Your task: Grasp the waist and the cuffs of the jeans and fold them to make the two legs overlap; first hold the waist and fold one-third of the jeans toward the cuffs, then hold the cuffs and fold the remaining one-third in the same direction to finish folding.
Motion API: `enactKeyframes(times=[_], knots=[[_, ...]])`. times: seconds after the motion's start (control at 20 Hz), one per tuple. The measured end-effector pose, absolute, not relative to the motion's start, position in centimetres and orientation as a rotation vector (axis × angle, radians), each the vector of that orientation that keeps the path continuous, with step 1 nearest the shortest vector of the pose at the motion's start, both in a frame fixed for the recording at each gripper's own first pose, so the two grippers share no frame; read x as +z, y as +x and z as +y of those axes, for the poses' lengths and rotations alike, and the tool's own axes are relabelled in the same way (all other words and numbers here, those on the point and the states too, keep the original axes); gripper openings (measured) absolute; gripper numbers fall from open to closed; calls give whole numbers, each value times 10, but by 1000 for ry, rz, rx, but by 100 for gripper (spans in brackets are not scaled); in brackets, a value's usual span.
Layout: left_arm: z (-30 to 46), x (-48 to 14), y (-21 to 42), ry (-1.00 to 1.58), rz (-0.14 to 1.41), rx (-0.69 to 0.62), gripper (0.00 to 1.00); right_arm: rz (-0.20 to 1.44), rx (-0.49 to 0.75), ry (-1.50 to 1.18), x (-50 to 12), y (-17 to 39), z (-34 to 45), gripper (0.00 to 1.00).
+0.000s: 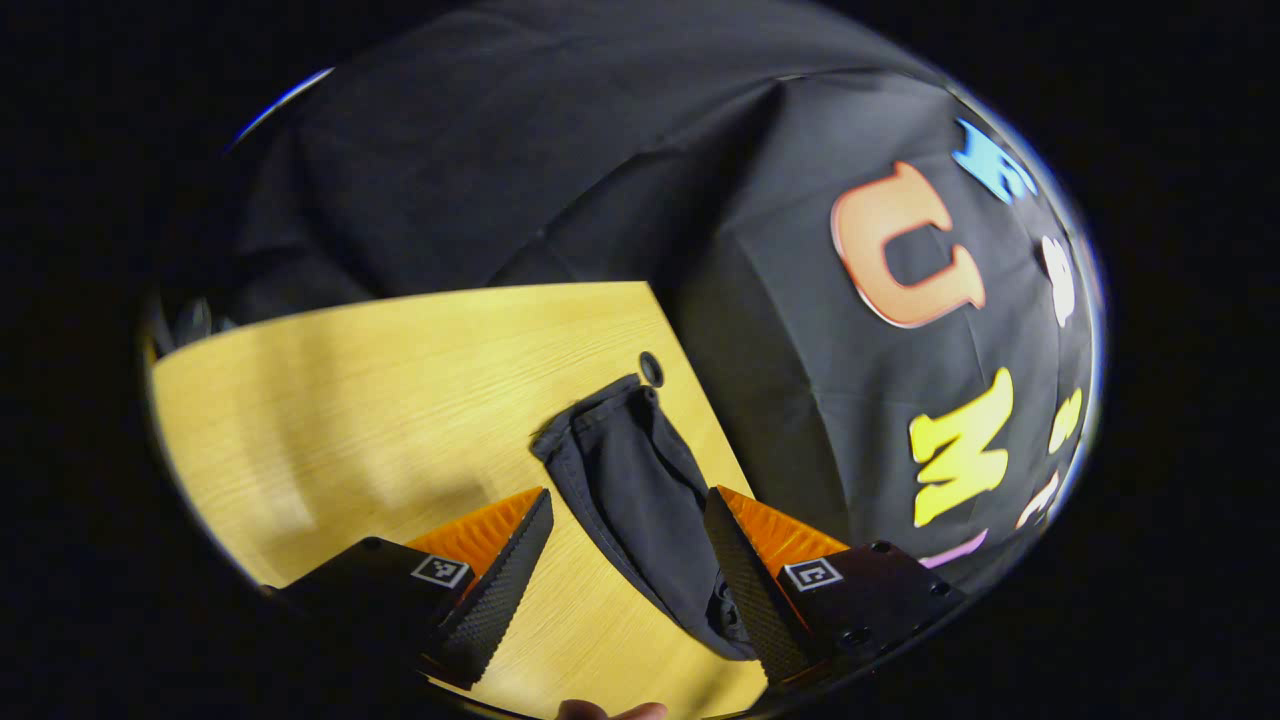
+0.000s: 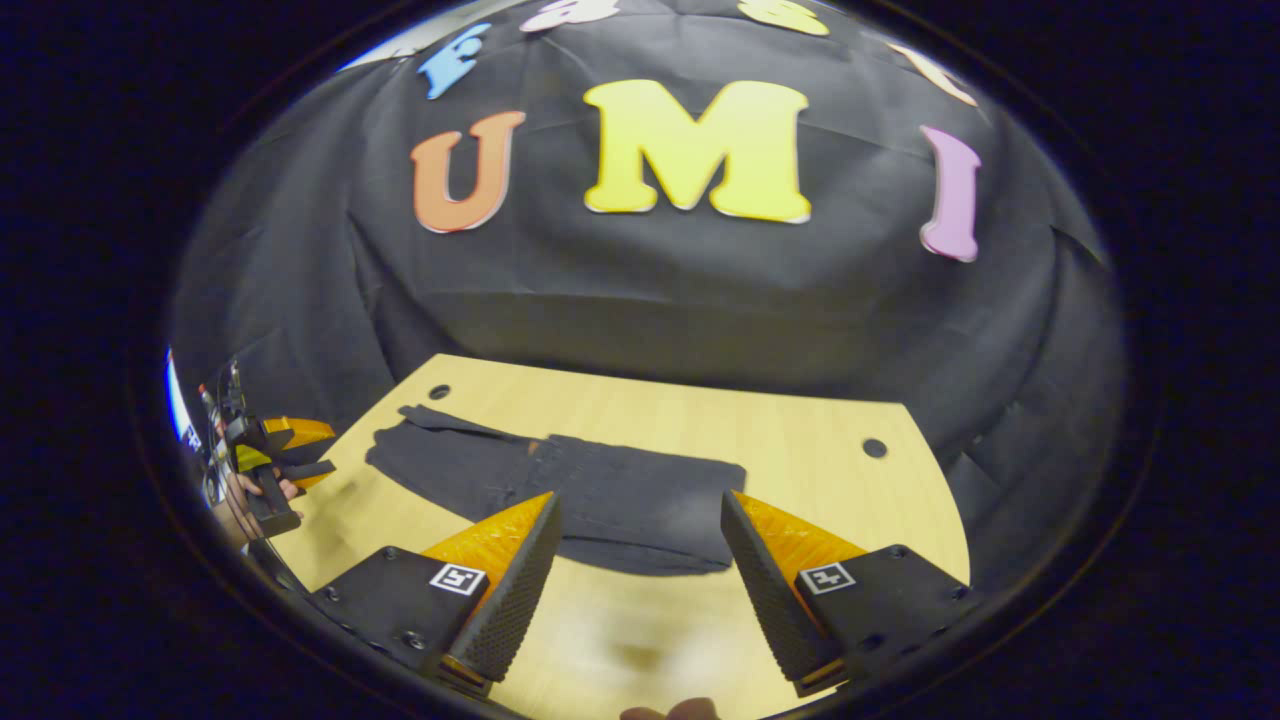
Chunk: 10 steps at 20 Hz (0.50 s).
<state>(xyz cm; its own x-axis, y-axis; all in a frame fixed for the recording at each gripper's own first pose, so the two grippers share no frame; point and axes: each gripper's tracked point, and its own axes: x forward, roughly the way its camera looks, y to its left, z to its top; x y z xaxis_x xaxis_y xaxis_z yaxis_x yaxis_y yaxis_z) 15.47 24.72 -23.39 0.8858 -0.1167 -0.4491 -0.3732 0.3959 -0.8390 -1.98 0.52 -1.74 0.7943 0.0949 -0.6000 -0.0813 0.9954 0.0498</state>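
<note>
On the wooden worktop [image 2: 800, 440] lay the dark jeans [image 2: 560, 490], spread flat in a long strip toward the far edge, near the booth's black cloth wall. Right gripper view: right gripper [image 2: 640, 570] hung above the near part of the worktop, fingers [image 2: 510, 590] spread wide, nothing between them, not touching the jeans. Jeans sat just beyond the fingertips, one end reaching toward a small round hole [image 2: 439, 392] at the far-left corner; another hole [image 2: 875, 448] at the far right, well apart from the fabric. Left gripper [image 2: 305, 452] showed at the left edge of that view, held in a hand [image 2: 245, 505], off the worktop's side, apart from the jeans; fingers looked parted but small and hard to read there. Left gripper view: left gripper [image 1: 628, 545] fingers wide apart, empty, jeans [image 1: 640, 500] lying on the worktop [image 1: 380, 400] between and beyond them, narrow end close to a hole [image 1: 651, 368] at the worktop edge. Contact with the fabric not clear; looked raised above it. Bit of a fingertip [image 1: 610, 710] at the bottom edge.
</note>
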Motion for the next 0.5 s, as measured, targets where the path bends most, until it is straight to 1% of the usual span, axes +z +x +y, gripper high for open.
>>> enactKeyframes(times=[0.15,0.35,0.4,0.45,0.5], knots=[[261,-244,154,-1294,476,193,98,706,9,90,-29,-43,-30,98],[255,-262,165,-1307,527,199,98,759,-56,122,-37,-72,-63,96],[254,-265,175,-1313,521,189,98,765,-73,122,-37,-78,-73,98],[252,-263,179,-1324,523,187,98,768,-89,129,-35,-81,-79,98],[258,-266,184,-1349,513,193,100,767,-104,140,-33,-83,-84,96]])
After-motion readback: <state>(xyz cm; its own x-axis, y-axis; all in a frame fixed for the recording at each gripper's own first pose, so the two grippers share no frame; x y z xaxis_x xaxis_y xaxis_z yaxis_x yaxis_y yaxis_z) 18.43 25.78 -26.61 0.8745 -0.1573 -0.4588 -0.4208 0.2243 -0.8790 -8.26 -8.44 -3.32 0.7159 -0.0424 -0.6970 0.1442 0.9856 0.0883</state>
